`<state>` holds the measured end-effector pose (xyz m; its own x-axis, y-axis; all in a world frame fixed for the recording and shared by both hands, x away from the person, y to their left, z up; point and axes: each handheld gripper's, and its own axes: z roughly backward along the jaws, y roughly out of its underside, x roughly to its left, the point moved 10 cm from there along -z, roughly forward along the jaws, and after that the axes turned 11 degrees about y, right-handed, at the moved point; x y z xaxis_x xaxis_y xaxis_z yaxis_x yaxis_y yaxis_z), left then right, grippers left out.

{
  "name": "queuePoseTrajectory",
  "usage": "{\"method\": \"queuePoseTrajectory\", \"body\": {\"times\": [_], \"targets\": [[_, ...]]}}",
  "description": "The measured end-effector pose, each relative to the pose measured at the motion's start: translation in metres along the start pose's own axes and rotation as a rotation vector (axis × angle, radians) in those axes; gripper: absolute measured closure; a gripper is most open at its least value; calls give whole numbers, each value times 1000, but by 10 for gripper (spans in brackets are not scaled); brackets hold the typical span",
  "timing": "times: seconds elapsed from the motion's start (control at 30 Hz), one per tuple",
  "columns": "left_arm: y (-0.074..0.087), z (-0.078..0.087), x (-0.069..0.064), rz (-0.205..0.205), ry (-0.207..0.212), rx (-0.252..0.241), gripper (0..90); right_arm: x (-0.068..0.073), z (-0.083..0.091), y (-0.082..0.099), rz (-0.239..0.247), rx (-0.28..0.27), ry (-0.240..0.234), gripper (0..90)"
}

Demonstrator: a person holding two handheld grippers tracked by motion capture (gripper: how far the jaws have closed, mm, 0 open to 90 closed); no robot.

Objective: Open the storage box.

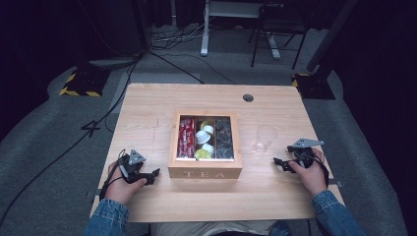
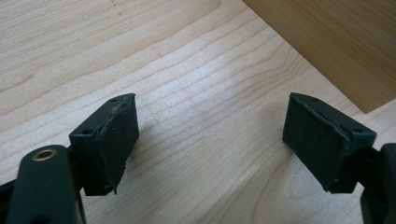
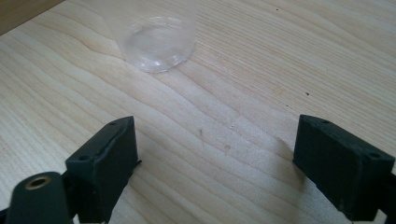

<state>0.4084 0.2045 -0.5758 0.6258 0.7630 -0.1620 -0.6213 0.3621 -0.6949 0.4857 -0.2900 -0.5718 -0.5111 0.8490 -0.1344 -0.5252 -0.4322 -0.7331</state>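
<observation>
Both claws are parked low on the counter (image 1: 147, 105) with nothing in them. The left claw (image 1: 151, 175) is released, jaws spread wide, just bare wood grain between the pads (image 2: 116, 140) in the left gripper view. The tea box (image 1: 205, 172) sits just to its right, close but not touching; the claw tips point at the box's front left corner, and in the left gripper view a slab of the box wall cuts across the upper right, just past the right jaw.

The right claw (image 1: 277, 162) is also released, jaws as wide apart as the left's, again only counter between them. The cup (image 3: 156, 39), a clear plastic one standing upright, is ahead of this claw and a bit to its left, near but clearly apart from the jaws. In the high view the cup stands between the right claw and the box, closer to the box's right wall.

Box details: wooden, open top, three compartments. Red packets (image 1: 186, 137) in the one nearest the left claw, white and yellowish pods (image 1: 204, 137) in the middle, dark stuff (image 1: 223, 137) in the one on the cup's side, can't tell what exactly. "TEA" is printed on the front wall facing the person.

Hands in denim sleeves (image 1: 108, 219) hold both claws.
</observation>
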Motion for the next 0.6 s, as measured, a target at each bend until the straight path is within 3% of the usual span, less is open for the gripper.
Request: {"method": "queuePoseTrajectory", "body": {"times": [0.23,0.6], "targets": [[0,7,-1,5,-2,41,281,0,0,0,0,0,0,135],[-19,27,-7,-3,26,11,296,0,0,0,1,0,-1,135]]}}
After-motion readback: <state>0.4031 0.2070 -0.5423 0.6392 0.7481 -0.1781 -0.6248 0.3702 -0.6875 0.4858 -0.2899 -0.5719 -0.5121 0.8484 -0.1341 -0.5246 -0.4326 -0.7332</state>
